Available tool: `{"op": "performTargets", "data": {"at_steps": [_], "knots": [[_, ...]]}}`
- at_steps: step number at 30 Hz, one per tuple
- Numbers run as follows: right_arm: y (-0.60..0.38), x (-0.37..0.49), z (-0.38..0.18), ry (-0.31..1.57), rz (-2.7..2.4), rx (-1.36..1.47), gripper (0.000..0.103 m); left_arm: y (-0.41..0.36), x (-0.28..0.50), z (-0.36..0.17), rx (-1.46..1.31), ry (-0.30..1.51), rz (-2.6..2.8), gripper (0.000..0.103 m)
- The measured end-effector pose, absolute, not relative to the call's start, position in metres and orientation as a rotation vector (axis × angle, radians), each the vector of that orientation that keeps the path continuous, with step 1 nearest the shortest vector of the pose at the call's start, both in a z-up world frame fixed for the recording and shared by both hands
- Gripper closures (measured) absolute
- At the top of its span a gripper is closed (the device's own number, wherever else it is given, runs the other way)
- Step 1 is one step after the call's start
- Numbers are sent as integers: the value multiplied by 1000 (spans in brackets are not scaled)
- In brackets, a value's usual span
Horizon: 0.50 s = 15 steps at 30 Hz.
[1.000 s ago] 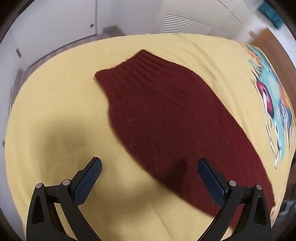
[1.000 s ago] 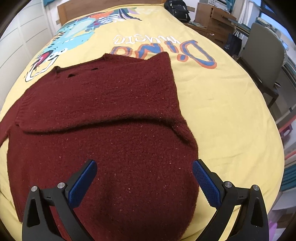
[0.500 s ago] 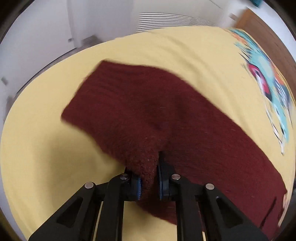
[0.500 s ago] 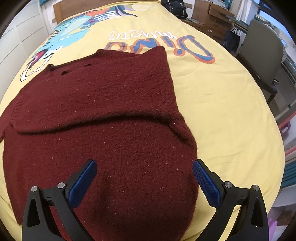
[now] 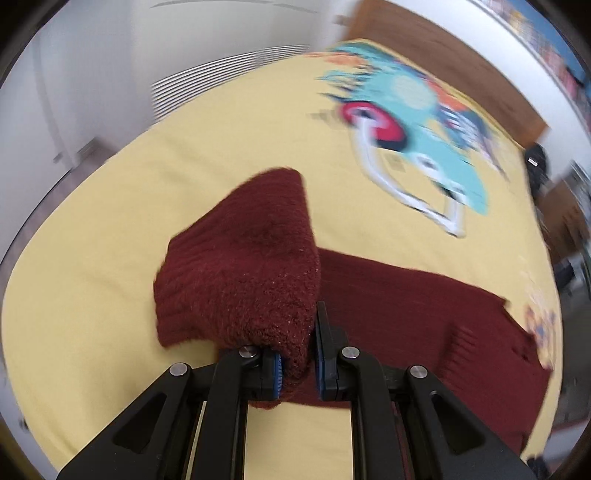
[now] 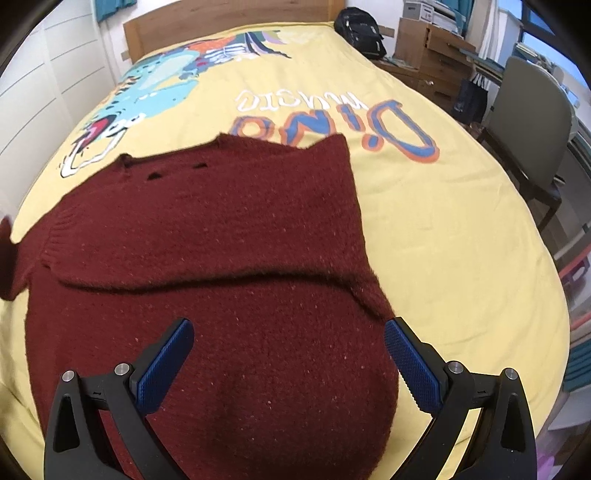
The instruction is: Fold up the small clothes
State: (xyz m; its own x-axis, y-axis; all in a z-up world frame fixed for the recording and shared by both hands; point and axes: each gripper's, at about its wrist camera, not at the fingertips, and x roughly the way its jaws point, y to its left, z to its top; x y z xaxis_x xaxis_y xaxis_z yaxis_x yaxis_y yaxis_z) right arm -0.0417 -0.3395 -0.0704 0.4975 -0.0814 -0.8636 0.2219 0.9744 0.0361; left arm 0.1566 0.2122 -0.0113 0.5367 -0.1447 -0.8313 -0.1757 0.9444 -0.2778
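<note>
Maroon sweater (image 6: 207, 258), one, on yellow bedspread (image 6: 443, 221)

A fuzzy, matt maroon knit sweater (image 6: 229, 258), ribbed at its sleeve cuff (image 5: 184, 295), lies on a smooth yellow cotton-like bedspread (image 6: 443, 229) (printed with flat, matt graphics). The right gripper (image 6: 288, 354) shows matt black plastic, textured blue rubbery pads (image 6: 413, 369) and shiny metal pins; the headboard (image 6: 221, 29) is wood.

Yellow bedspread (image 6: 424, 229), right wrist view: printed lettering, upside down to the camera, "Dino" (image 6: 336, 129) in large blue-and-orange letters; "music" (image 6: 299, 99) in white script beyond it. No other legible text.
</note>
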Motion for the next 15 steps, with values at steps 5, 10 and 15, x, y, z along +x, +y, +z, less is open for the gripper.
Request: {"op": "performTargets", "data": {"at_steps": [5, 10, 15], "knots": [[-347, -38, -59, 1017, -176, 177, 0, 140, 157, 2, -314, 1018, -126, 92], [-355, -31, -49, 1008, -163, 173, 1, 67, 156, 17, -255, 1004, -222, 92], [-369, -21, -36, 1014, -170, 150, 1, -8, 155, 23, -176, 1003, -329, 93]]}}
